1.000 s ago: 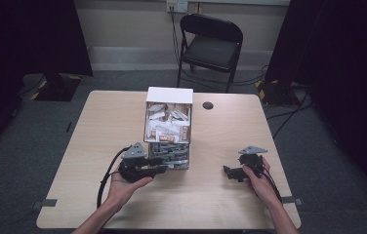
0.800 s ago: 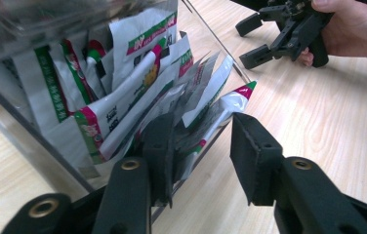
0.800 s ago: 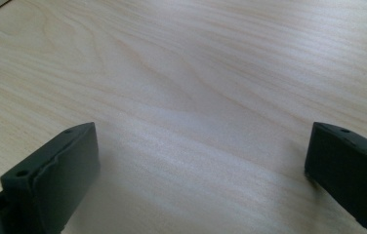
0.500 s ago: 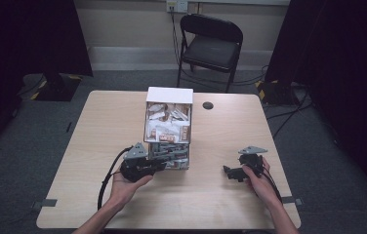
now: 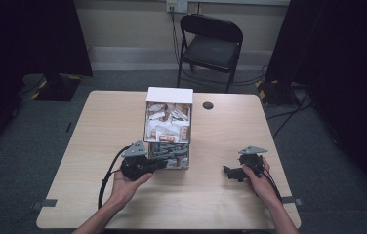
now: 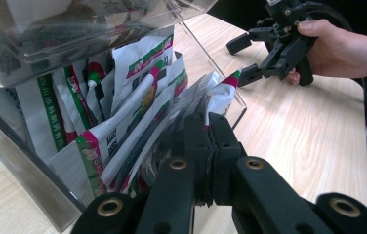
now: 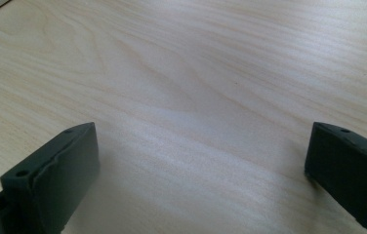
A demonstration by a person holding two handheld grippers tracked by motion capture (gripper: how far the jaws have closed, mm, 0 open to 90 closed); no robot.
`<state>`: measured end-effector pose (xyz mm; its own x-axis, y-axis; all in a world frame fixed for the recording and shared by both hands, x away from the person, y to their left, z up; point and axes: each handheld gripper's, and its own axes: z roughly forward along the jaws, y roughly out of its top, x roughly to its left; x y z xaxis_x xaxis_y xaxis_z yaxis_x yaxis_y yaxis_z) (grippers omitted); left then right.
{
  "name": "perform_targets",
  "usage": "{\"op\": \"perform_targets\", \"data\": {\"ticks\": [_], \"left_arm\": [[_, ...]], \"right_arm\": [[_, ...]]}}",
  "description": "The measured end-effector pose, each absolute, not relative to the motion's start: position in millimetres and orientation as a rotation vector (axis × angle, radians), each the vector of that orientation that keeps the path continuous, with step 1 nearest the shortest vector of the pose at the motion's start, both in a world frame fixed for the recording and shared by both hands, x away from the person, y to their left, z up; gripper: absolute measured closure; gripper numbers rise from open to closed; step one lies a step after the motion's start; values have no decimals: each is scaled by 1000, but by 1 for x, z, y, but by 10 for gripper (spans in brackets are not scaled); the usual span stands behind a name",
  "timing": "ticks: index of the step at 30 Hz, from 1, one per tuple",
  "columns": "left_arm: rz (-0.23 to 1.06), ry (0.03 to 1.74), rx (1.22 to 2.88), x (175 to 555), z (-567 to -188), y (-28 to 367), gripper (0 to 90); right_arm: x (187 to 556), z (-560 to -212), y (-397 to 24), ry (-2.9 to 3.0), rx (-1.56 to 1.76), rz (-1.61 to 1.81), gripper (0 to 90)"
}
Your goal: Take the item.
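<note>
A clear two-tier dispenser box [image 5: 168, 127] with a white lid stands mid-table, packed with small sachets. My left gripper [image 5: 164, 163] reaches into its lower open compartment. In the left gripper view the jaws are pressed together [image 6: 210, 127] among white sachets with red and green print [image 6: 137, 105], and one sachet's edge [image 6: 220, 92] rises straight from between the tips. My right gripper [image 5: 226, 171] rests low over bare table to the right of the box, its jaws wide apart [image 7: 201, 161] and holding nothing. It also shows open in the left gripper view [image 6: 242, 58].
The wooden table [image 5: 103, 122] has a small black disc [image 5: 208, 105] behind the box to the right. A black folding chair [image 5: 211, 46] stands beyond the far edge. Cables trail from both grippers toward the near edge.
My left gripper has edged slightly toward the box's lower compartment. The right gripper has stayed put.
</note>
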<state>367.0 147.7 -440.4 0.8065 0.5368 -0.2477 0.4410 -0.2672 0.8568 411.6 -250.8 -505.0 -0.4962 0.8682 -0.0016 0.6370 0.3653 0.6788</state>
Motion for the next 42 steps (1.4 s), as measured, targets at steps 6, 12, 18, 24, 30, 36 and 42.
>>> {"op": "perform_targets", "data": {"ticks": [6,12,18,24,30,36,42], "left_arm": [[109,734,1898,363,-437,152,890],[114,731,1895,360,-434,158,891],[108,743,1855,357,-434,164,891],[102,746,1845,357,-433,167,892],[87,737,1838,356,-431,167,893],[79,720,1824,352,-425,169,894],[58,712,1830,349,-424,169,895]], "right_arm": [[412,-505,-251,2272,1317,888,0],[412,-505,-251,2272,1317,888,0],[412,-505,-251,2272,1317,888,0],[412,-505,-251,2272,1318,888,0],[412,-505,-251,2272,1319,889,0],[412,-505,-251,2272,1319,889,0],[412,-505,-251,2272,1319,889,0]]}}
